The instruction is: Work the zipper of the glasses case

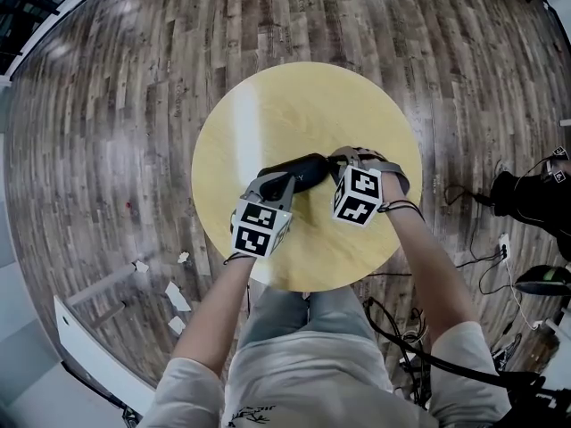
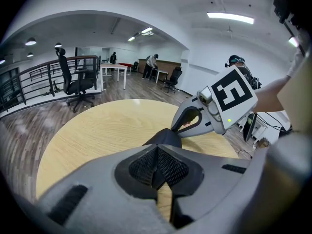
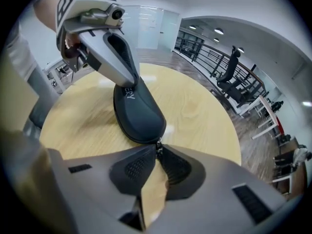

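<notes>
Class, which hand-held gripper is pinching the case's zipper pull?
The right hand-held gripper: its jaws are shut on the zipper pull, while the left hand-held gripper clamps the opposite end of the glasses case.

Left gripper [image 1: 282,182] clamped tight, right gripper [image 1: 336,160] pinched

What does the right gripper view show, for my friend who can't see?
The right gripper pinches the zipper pull of a dark glasses case lying on a round wooden table. The left gripper clamps the case's far end.
</notes>
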`<act>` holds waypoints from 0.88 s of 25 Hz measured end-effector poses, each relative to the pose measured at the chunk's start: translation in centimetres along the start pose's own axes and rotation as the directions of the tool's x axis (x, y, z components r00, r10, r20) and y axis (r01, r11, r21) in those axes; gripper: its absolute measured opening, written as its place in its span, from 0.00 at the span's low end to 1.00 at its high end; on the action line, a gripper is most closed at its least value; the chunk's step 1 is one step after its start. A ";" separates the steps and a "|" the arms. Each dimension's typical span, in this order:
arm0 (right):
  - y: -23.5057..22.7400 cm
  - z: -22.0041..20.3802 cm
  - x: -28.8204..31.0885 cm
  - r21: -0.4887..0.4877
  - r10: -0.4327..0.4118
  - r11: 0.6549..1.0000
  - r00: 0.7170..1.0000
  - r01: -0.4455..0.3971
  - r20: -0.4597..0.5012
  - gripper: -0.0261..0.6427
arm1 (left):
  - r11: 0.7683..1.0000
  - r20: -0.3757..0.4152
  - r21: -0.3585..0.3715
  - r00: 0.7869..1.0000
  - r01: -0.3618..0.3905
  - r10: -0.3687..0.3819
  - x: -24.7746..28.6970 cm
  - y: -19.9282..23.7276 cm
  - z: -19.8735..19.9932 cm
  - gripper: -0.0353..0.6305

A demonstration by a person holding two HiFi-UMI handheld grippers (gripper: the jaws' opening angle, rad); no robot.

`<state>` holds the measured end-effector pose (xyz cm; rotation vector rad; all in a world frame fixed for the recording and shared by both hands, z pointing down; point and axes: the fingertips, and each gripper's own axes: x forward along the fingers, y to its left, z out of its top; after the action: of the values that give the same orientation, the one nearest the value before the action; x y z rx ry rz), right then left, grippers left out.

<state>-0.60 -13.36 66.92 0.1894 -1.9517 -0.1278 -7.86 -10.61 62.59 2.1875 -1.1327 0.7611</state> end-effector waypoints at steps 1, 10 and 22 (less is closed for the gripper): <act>-0.2 0.1 0.1 -0.019 0.013 1.000 1.000 -0.013 -0.007 0.10 | 1.000 0.000 -0.001 1.000 0.001 -0.001 0.0 0.0 0.1 0.06; 0.2 0.6 0.0 -0.127 0.168 0.977 0.985 -0.171 -0.030 0.04 | 1.000 0.008 -0.010 1.000 -0.001 0.001 -0.1 0.0 0.1 0.06; 3.5 0.0 -1.1 -0.086 0.264 0.959 0.961 -0.271 -0.082 0.04 | 1.000 0.030 -0.021 1.000 -0.006 0.006 -0.1 0.0 -0.2 0.06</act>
<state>-0.41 -9.74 66.53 -0.1336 -1.8774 -0.0361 -7.97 -10.36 62.65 2.1854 -1.1575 0.7183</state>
